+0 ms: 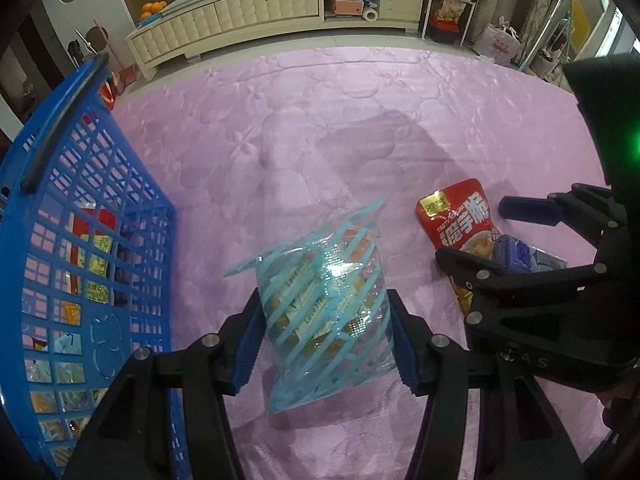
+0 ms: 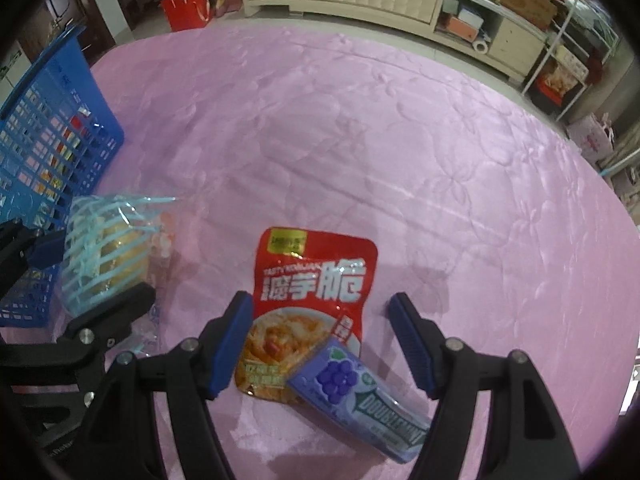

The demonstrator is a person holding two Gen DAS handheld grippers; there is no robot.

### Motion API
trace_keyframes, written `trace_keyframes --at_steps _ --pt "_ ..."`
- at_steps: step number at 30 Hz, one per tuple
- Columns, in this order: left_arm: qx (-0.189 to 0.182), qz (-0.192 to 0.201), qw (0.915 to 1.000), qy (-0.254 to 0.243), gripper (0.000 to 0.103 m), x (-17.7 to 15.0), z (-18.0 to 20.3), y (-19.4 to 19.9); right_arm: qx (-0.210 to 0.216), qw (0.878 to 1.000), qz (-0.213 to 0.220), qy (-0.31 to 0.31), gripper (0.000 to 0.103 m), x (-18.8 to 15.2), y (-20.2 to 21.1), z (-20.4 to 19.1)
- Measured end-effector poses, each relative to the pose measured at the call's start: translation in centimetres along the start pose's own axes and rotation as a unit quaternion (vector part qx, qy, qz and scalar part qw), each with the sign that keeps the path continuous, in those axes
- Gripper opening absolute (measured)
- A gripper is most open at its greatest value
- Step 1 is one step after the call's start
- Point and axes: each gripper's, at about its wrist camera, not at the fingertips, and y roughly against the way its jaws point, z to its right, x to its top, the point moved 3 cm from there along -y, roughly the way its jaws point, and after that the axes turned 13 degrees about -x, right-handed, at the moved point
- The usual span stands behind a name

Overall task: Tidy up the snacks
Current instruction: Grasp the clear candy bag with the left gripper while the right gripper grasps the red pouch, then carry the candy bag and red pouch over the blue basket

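My left gripper [image 1: 326, 340] is shut on a clear bag with light-blue stripes [image 1: 324, 300], full of small wrapped snacks, held just above the pink cloth; the bag also shows in the right wrist view [image 2: 104, 256]. A blue basket [image 1: 60, 240] with several snack packs inside stands to its left. My right gripper [image 2: 320, 344] is open, its fingers on either side of a red snack pouch [image 2: 312, 292] and a purple grape gum pack [image 2: 360, 396] that lies across the pouch's lower corner. Both lie flat on the cloth.
The pink quilted cloth [image 2: 360, 140] covers the whole work surface. Beyond its far edge stand a cream cabinet [image 1: 260, 20], a metal shelf rack [image 1: 448, 4] and a red paper bag [image 2: 186, 6]. The basket sits at the cloth's left edge [image 2: 48, 152].
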Motion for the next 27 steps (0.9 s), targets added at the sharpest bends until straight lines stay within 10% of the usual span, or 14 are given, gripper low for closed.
trace_keyframes --at_steps 8,27 --pt "0.002 -0.002 1.0 0.005 0.055 -0.4 -0.2 -0.8 0.016 0.999 0.04 0.03 0.037 -0.1 1.0 -1.9" --pt "-0.028 0.05 0.9979 -0.03 0.055 -0.7 2.3 4.2 0.019 0.992 0.112 -0.055 0.031 -2.6 9.0 1.1"
